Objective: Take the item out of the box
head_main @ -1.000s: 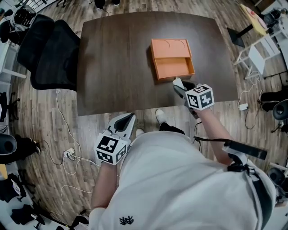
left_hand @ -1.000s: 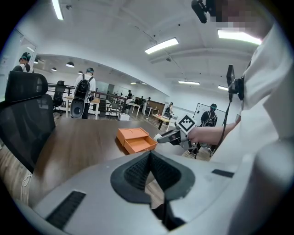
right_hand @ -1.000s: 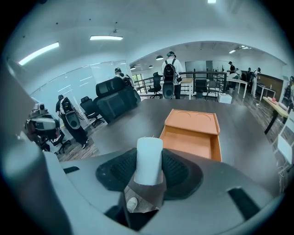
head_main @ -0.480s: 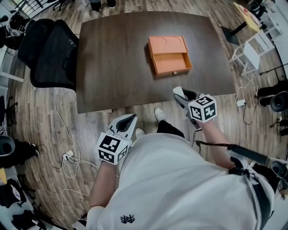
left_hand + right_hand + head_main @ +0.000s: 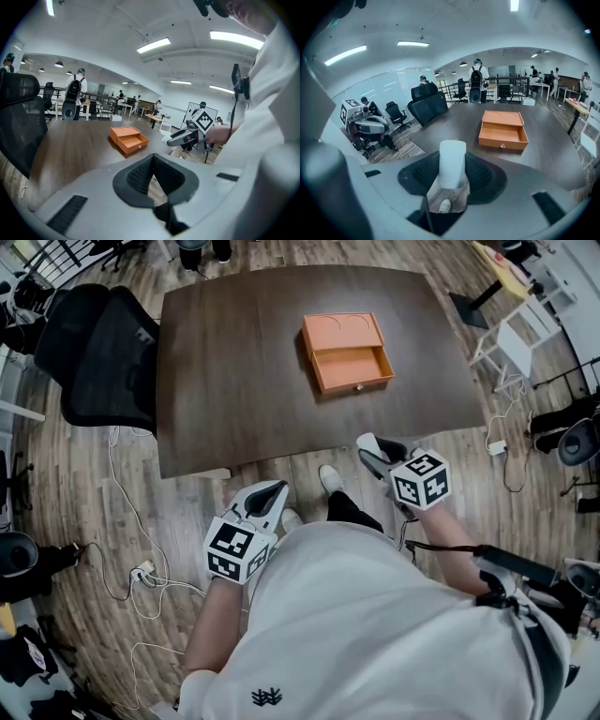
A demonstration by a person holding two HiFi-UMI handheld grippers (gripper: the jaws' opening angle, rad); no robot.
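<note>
An orange box (image 5: 345, 352) lies on the dark table (image 5: 234, 362), its drawer pulled open towards me and showing a bare orange floor (image 5: 503, 133). My right gripper (image 5: 373, 446) hangs off the table's front edge, over the floor, shut on a white cylindrical item (image 5: 452, 163) that stands up between its pads. From the left gripper view the right gripper (image 5: 182, 137) shows with the white item (image 5: 167, 138) at its tip. My left gripper (image 5: 264, 497) is low by my body, left of the right one, its fingertips together and nothing in it.
A black office chair (image 5: 98, 357) stands at the table's left. Cables (image 5: 141, 568) run over the wooden floor near my left side. White shelving (image 5: 511, 343) and more chairs are to the right. People stand far off in the room (image 5: 478, 77).
My right gripper has drawn back from just in front of the box, past the table's front edge towards my body, the white item still in it. The left gripper has barely moved.
</note>
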